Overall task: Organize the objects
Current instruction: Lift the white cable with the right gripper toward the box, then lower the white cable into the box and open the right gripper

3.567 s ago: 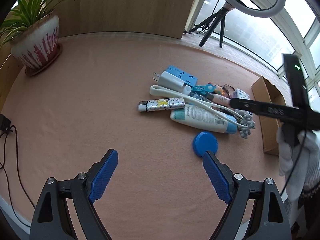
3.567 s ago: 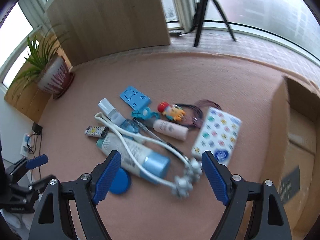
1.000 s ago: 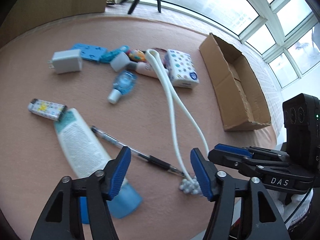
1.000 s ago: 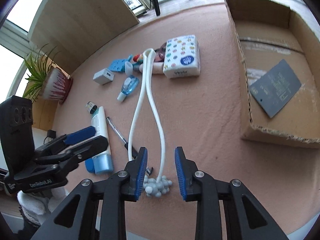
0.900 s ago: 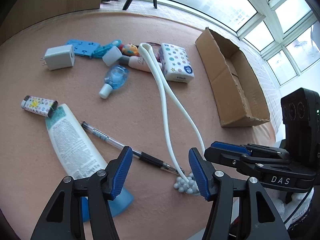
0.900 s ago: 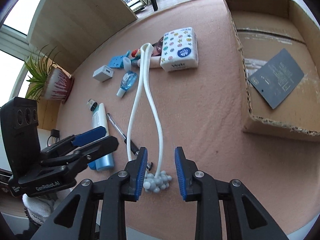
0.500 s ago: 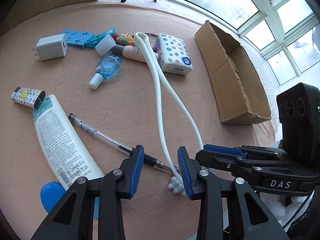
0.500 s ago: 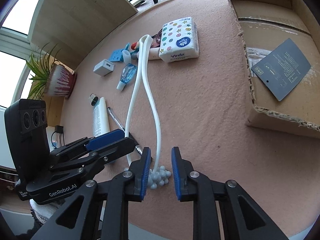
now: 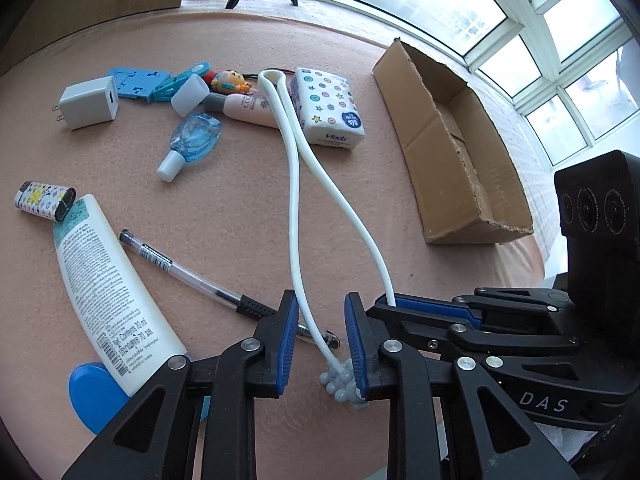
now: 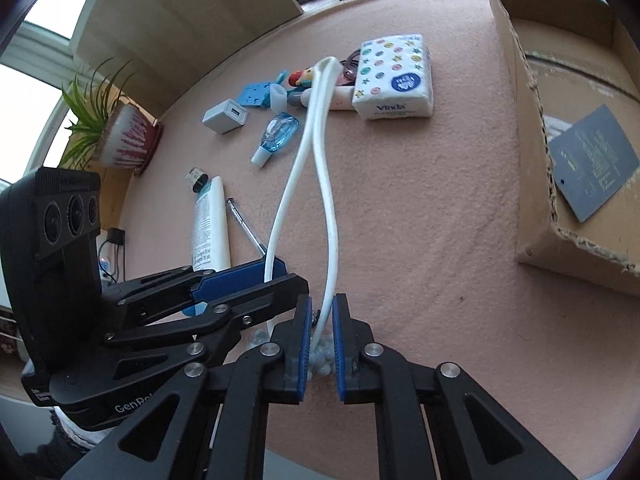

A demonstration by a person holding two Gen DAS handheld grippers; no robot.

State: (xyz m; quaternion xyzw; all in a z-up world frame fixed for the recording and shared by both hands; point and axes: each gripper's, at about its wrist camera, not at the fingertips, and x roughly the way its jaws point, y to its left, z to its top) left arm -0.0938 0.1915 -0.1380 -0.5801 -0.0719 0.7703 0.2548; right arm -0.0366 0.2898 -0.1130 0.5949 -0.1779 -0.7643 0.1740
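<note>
Left gripper [image 9: 322,338]: jaws closing around one arm of the white massager [image 9: 294,168]; left pad clear of it.
Right gripper [image 10: 321,330]: jaws closing, pinching the other arm at lower centre.
White massager: stretched up-frame across the pink mat [image 9: 240,208], beaded ends between the grippers.
Cardboard box [image 9: 452,148]: right side, open.

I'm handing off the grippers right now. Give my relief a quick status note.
Left gripper: jaws closing around one arm of the white massager, near its beaded end; pads not clearly pressing yet.
Right gripper: jaws closing on the massager's other arm, just above the beads.
Cardboard box: open, holds only a dark card.
Still on the pink mat: tissue pack, lotion tube, pen, charger, small blue bottle and other small items.
Left: nothing sorted into the box yet.
</note>
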